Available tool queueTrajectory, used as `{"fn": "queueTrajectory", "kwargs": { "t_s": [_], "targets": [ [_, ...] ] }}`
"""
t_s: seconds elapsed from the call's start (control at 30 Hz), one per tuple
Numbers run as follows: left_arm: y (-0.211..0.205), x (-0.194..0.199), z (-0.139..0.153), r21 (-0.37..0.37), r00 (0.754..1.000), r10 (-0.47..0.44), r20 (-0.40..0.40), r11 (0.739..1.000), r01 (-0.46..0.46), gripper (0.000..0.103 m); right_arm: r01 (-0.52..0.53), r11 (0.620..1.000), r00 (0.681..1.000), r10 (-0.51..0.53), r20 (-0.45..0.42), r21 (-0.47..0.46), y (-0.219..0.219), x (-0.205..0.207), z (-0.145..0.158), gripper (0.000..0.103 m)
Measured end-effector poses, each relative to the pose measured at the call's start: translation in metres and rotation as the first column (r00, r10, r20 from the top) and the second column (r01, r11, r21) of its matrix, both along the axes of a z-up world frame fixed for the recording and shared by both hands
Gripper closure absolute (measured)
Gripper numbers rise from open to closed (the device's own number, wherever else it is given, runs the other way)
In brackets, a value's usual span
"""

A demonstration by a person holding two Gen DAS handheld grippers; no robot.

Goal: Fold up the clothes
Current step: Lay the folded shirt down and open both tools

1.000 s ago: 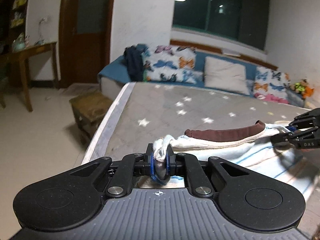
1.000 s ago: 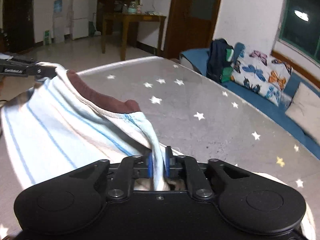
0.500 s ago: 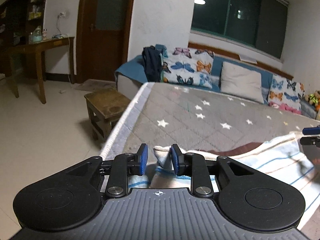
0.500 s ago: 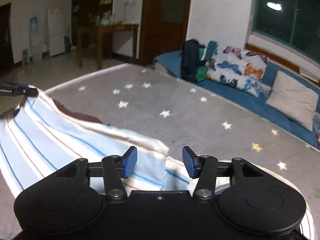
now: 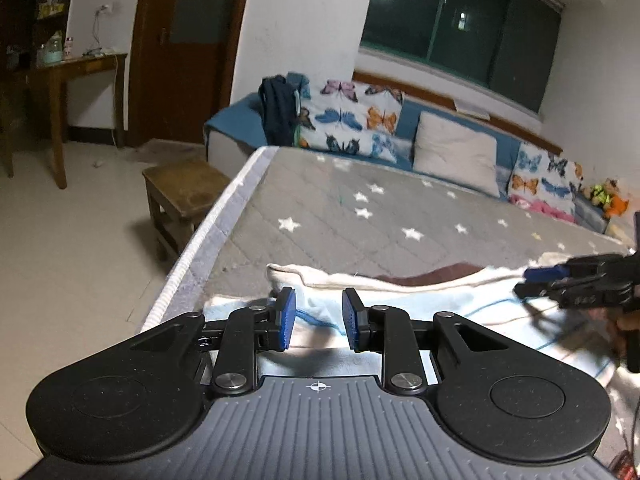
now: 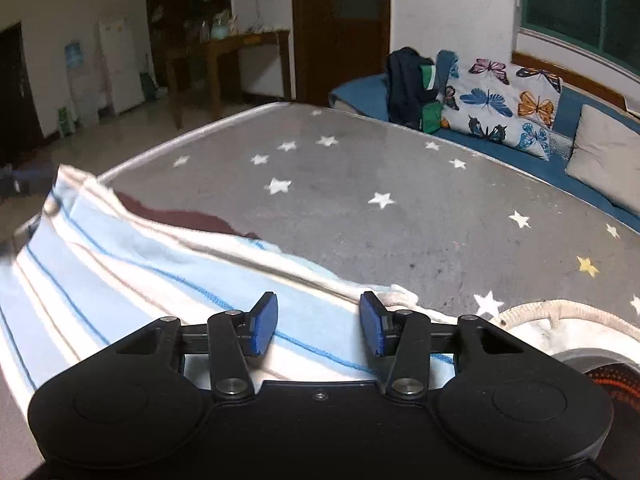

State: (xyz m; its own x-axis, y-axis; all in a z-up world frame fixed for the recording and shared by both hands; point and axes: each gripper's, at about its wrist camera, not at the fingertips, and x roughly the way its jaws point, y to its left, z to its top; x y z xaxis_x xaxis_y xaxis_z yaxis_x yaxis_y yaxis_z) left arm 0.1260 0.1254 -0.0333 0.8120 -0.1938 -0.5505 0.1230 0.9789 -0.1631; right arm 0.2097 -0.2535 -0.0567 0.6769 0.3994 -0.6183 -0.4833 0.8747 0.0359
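1. Your left gripper point(image 5: 316, 318) has its jaws apart, blue pads on either side of the shirt's near corner without pressing it; nothing is gripped.
2. Your right gripper point(image 6: 318, 328) has its jaws apart and closing, with striped cloth lying under the gap but no pad touching it.
3. The striped shirt point(image 6: 120, 264), white and pale blue with thin blue lines and a dark brown collar point(image 6: 176, 216), lies spread on the near part of the mattress point(image 6: 400, 208), grey with white stars.
4. In the left wrist view the shirt point(image 5: 420, 296) stretches from your left jaws across to your right gripper point(image 5: 532, 284) at the right edge.
5. Beyond the mattress sit butterfly cushions point(image 5: 348, 120) on a blue sofa, and a wooden stool point(image 5: 180, 188) stands just beside the mattress's left edge.
6. A white cord point(image 6: 560, 310) lies on the mattress to the right of your right jaws.
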Motion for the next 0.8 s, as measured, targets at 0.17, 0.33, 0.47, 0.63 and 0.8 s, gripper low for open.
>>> {"fn": "queueTrajectory", "kwargs": {
  "t_s": [0.17, 0.33, 0.47, 0.63, 0.8],
  "targets": [
    [0.010, 0.026, -0.017, 0.013, 0.997, 0.053, -0.064, 0.999, -0.052, 0.073, 0.000, 1.000, 1.000, 0.000, 0.027, -0.004, -0.005, -0.015, 0.012, 0.055],
    [0.010, 0.024, -0.025, 0.042, 0.995, 0.081, -0.059, 0.996, -0.078, 0.068, -0.048, 0.999, 0.999, 0.048, 0.023, -0.010, -0.007, -0.040, 0.017, 0.055],
    [-0.004, -0.001, -0.008, 0.105, 0.995, 0.090, 0.034, 0.990, -0.093, 0.068, -0.054, 0.997, 0.999, 0.055, 0.002, -0.063, -0.008, -0.052, 0.006, 0.055],
    [-0.022, -0.036, 0.010, 0.096, 0.996, -0.007, 0.086, 0.995, -0.002, 0.069, -0.050, 0.998, 0.998, 0.051, 0.025, -0.037, -0.014, -0.077, 0.011, 0.055],
    [-0.034, -0.057, -0.008, 0.126, 0.998, -0.062, 0.021, 0.990, 0.059, 0.069, -0.067, 0.997, 0.998, 0.067, 0.004, -0.029, -0.017, -0.104, 0.007, 0.055]
  ]
}}
